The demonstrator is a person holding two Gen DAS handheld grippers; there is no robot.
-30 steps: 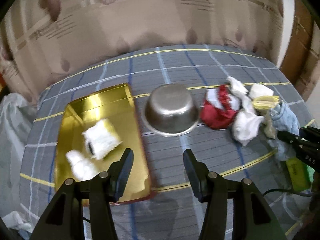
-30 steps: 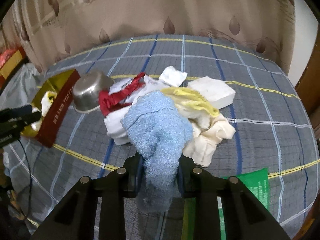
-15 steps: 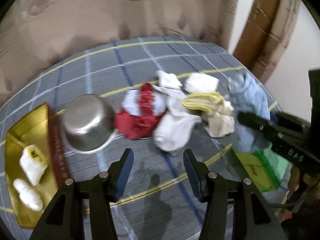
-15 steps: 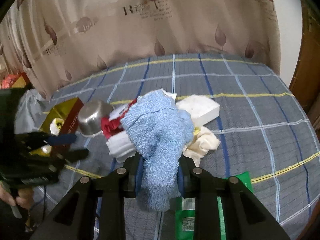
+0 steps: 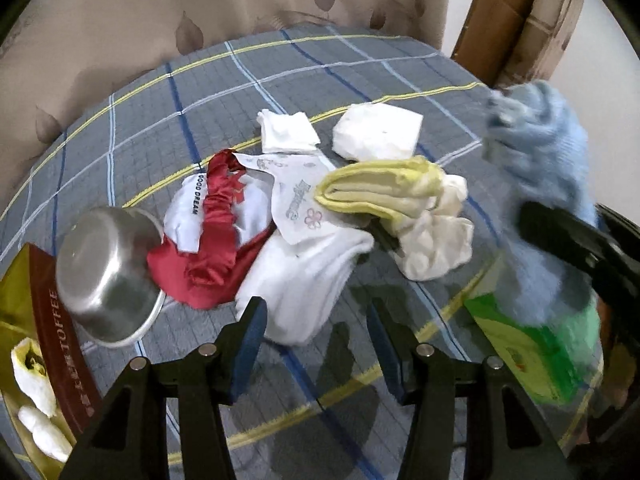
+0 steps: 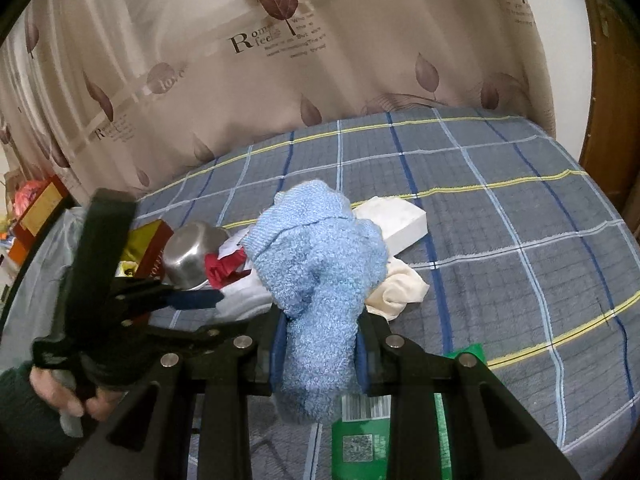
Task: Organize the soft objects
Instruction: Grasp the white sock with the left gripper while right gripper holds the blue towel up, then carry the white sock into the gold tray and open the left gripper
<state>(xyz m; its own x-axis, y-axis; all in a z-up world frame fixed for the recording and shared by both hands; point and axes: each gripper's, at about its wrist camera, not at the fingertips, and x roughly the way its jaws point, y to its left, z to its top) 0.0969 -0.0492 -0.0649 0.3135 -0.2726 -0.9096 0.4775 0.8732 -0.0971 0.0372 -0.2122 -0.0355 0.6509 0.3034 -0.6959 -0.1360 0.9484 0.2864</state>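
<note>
Right gripper (image 6: 318,344) clamps a fluffy blue towel (image 6: 320,256), lifted above the plaid bedspread (image 6: 500,216).
I see the left gripper (image 5: 316,330) spread wide, empty, over crumpled white cloth (image 5: 308,280); towel's lower end is cut off.

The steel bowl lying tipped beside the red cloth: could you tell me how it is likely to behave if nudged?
The bowl rests tilted on its rim and side, so it would probably rock or roll. Its polished metal looks slippery and rigid. The red cloth against it would likely just give way.
</note>
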